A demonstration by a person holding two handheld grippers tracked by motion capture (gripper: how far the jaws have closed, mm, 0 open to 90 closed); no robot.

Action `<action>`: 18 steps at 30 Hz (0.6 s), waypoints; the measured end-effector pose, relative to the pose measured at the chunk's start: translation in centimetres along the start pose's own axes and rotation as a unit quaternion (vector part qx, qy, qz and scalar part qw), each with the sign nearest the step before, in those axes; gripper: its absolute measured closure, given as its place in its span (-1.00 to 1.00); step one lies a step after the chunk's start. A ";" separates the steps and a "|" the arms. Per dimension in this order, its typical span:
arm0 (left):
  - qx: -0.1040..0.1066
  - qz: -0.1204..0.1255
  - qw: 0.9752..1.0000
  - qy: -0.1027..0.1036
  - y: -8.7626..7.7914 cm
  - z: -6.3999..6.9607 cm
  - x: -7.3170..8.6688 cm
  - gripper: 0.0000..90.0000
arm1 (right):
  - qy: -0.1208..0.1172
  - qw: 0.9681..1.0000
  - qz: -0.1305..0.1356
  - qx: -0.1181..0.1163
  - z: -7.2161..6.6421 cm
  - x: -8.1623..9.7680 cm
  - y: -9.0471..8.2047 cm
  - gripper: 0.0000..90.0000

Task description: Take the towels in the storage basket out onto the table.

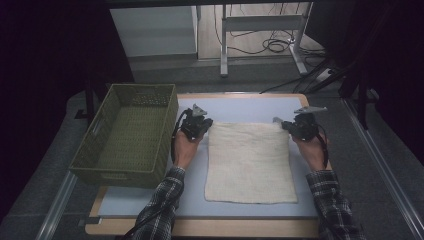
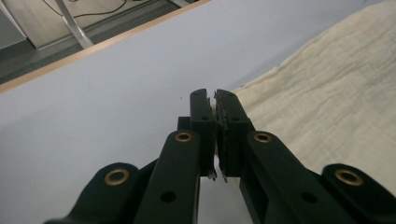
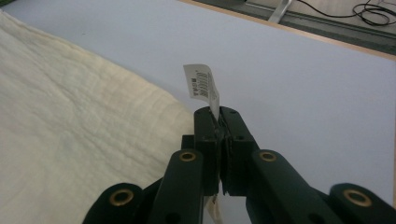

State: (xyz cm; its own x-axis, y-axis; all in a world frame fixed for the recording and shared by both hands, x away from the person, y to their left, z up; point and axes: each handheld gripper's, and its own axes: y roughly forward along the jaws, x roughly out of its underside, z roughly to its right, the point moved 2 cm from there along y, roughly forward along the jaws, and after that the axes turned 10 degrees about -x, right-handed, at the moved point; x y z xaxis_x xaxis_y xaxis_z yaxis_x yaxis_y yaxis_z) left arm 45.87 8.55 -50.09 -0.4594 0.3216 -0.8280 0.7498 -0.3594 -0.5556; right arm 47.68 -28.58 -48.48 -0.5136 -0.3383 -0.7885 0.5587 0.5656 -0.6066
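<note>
forearms reach forward; left gripper [image 1: 198,126], right gripper [image 1: 299,126] pinch cloth [image 1: 248,162] far corners.

A cream, faintly crinkled weave is being shown by the cloth [image 1: 249,161], which is being set off against the pale blue-grey table top [image 1: 240,107] edged in light wood. An olive-green woven pattern is being displayed by the basket [image 1: 131,134]. Black is being worn by the left gripper [image 1: 205,126] and the right gripper [image 1: 281,123], with brass-coloured rivets being seen on their arms. A white tag [image 3: 201,86] printed with what is perhaps a barcode is being shown. A dark plaid is being carried by the sleeves [image 1: 162,200].
</note>
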 end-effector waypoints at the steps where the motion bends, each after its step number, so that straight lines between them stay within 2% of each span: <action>1: 0.004 0.001 1.000 -0.001 -0.2 0.1 0.1 0.93 | 0.001 1.000 0.005 -0.004 0.0 0.2 -0.3 0.92; 4: 0.018 -0.006 1.000 0.006 -1.1 0.7 0.5 0.93 | 0.007 1.000 0.020 -0.023 -0.2 0.8 -1.4 0.91; 6: 0.021 -0.006 1.000 0.014 -1.7 1.2 0.7 0.93 | 0.009 0.999 0.026 -0.034 -0.5 1.2 -2.2 0.91; 8: 0.032 -0.006 0.999 0.013 -2.2 1.6 1.0 0.93 | 0.005 0.999 0.029 -0.042 -0.9 1.6 -2.9 0.91; 13: 0.048 -0.001 0.999 0.014 -3.8 2.6 2.2 0.93 | -0.004 0.998 0.036 -0.053 -2.1 3.0 -4.7 0.91; 18: 0.068 0.006 0.998 0.018 -5.3 3.8 3.9 0.92 | -0.014 0.997 0.032 -0.064 -3.5 4.8 -6.1 0.91</action>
State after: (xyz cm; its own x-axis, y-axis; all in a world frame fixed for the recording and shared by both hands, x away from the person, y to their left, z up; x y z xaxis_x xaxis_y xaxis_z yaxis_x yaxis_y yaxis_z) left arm 38.29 8.44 -50.66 -0.4315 0.3461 -0.8330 0.6826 -0.4784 -0.5524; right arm 39.51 -31.07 -48.19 -0.4608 -0.3179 -0.8287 0.5010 0.6775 -0.5385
